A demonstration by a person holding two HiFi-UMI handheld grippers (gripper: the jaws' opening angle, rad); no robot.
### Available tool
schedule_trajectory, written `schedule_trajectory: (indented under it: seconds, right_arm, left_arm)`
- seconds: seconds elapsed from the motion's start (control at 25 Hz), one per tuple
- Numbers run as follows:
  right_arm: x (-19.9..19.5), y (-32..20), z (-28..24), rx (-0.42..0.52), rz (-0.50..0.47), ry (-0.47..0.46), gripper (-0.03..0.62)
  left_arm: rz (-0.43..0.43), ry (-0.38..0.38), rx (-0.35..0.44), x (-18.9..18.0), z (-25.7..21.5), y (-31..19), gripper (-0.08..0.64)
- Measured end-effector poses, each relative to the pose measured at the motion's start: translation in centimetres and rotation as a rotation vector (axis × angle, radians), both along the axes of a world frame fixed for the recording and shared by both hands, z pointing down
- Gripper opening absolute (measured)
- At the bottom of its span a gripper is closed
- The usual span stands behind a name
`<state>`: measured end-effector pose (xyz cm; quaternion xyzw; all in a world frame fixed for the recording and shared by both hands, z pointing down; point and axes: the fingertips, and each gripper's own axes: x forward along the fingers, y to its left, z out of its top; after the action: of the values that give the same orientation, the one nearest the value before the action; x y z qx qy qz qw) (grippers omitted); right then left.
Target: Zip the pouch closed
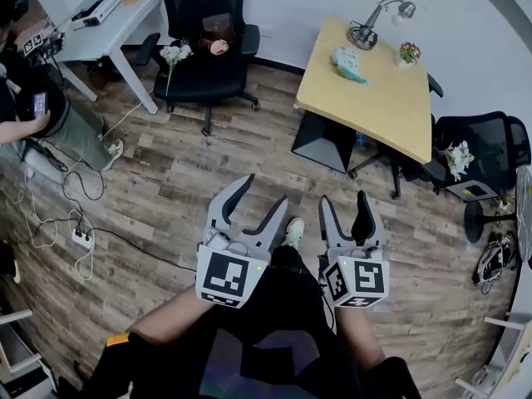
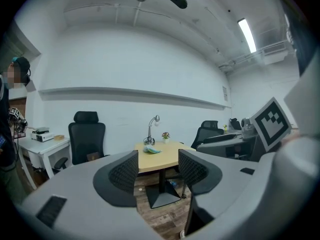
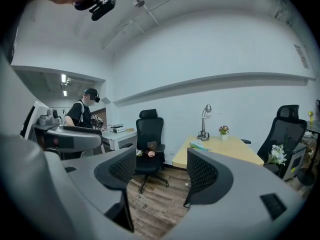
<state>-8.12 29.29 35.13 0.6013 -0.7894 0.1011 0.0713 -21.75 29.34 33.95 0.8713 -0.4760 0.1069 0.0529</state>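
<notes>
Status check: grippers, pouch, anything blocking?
Left gripper open, empty. Right gripper open, empty. Teal pouch lying on wooden table ahead, untouched; zip state unreadable. Only wood floor between.

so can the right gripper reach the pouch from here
Probably not yet: the right gripper hangs open over the floor, well short of the table where the pouch lies. Nothing blocks it; step closer.
</notes>
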Motion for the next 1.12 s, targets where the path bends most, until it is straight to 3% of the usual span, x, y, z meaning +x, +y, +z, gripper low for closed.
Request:
schedule_trajectory:
  seconds: [0.56, 1.12]
  right_arm:
    - [10.1, -12.0, 1.4, -0.016, -0.074, -0.018, 0.318]
    - [17.0, -16.5, 1.5, 0.007, -0.125, 0.023, 0.316]
  left_arm:
    - [-0.056, -0.053, -0.032, 10.9, 0.5, -12.4, 0.276]
    - [-0.071, -0.091, -0.002, 18.5, 0.2, -16.9, 0.278]
